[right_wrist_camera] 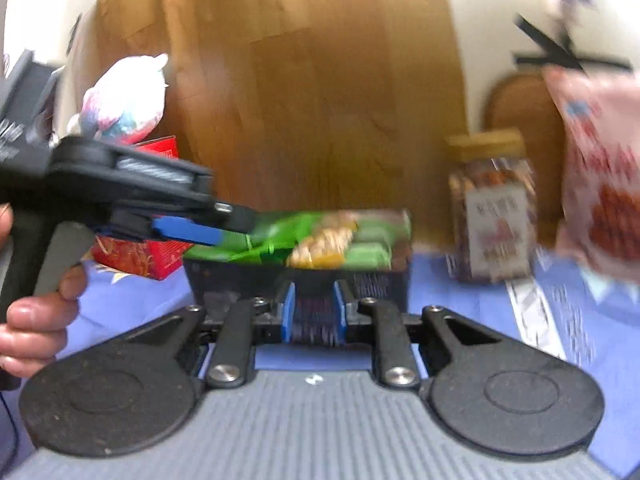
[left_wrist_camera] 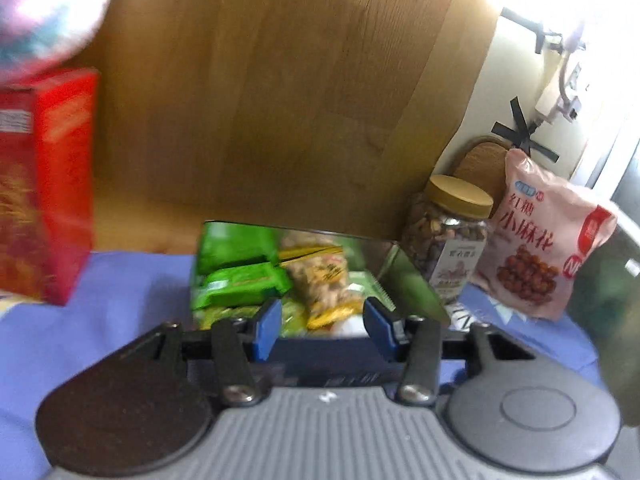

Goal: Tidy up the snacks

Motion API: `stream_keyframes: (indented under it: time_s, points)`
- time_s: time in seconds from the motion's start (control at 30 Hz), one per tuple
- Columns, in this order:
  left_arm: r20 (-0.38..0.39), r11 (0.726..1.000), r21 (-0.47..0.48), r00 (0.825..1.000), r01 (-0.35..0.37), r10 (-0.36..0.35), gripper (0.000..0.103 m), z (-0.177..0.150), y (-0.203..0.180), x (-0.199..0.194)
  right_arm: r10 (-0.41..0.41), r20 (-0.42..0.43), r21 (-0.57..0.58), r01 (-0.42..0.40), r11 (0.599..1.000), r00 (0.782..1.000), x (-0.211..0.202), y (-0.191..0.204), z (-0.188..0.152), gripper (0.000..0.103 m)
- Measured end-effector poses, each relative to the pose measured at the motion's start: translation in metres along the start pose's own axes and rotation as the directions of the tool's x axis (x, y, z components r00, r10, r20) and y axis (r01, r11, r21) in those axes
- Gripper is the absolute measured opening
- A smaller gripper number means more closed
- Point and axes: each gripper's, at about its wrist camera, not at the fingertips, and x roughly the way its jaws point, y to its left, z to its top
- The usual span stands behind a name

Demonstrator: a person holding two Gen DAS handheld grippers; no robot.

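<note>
Left wrist view: we see left gripper (left_wrist_camera: 322, 322) fingers parted, nothing between them, above open tin (left_wrist_camera: 408, 276) of snack packets (left_wrist_camera: 244, 282) on blue cloth; jar (left_wrist_camera: 450, 236) and pink bag (left_wrist_camera: 548, 236) right, red box (left_wrist_camera: 44, 200) left.

Right wrist view: we see right gripper (right_wrist_camera: 314, 314) fingers narrowly apart, empty, near tin's dark wall.

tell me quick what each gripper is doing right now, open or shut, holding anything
Left gripper: open, nothing between its blue pads, hovering over the snack tin.
Right gripper: open a little, nothing held, in front of the tin.
</note>
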Motion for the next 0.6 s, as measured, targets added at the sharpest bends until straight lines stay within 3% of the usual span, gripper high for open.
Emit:
stream_keyframes:
  time_s: [0.17, 0.37, 0.47, 0.53, 0.57, 0.6]
  points:
    - [0.040, 0.991, 0.095, 0.995, -0.098, 0.094, 0.048, -0.038, -0.020, -0.044, -0.020, -0.034, 0.126, 0.024, 0.992, 0.999, -0.032, -0.005, -0.025, 0.026]
    - [0.007, 0.977, 0.130, 0.986, -0.166, 0.167, 0.053, -0.086, -0.043, -0.072, -0.031, -0.047, 0.238, 0.041, 0.970, 0.998, -0.068, -0.006, -0.051, 0.036]
    - [0.023, 0.959, 0.153, 0.971, -0.239, 0.239, 0.061, -0.103, -0.051, -0.083, -0.029, -0.055, 0.275, 0.044, 0.960, 0.998, -0.087, -0.004, -0.063, 0.049]
    - [0.016, 0.954, 0.147, 0.965, -0.261, 0.261, 0.076, -0.111, -0.053, -0.089, -0.033, -0.069, 0.296, 0.052, 0.954, 0.997, -0.097, -0.002, -0.070, 0.056]
    - [0.013, 0.955, 0.137, 0.964, -0.265, 0.265, 0.094, -0.114, -0.053, -0.092, -0.035, -0.075, 0.304, 0.056, 0.951, 0.997, -0.101, -0.001, -0.072, 0.063]
    - [0.024, 0.953, 0.130, 0.961, -0.275, 0.274, 0.101, -0.118, -0.054, -0.096, -0.037, -0.082, 0.309, 0.061, 0.949, 0.996, -0.105, 0.000, -0.074, 0.071]
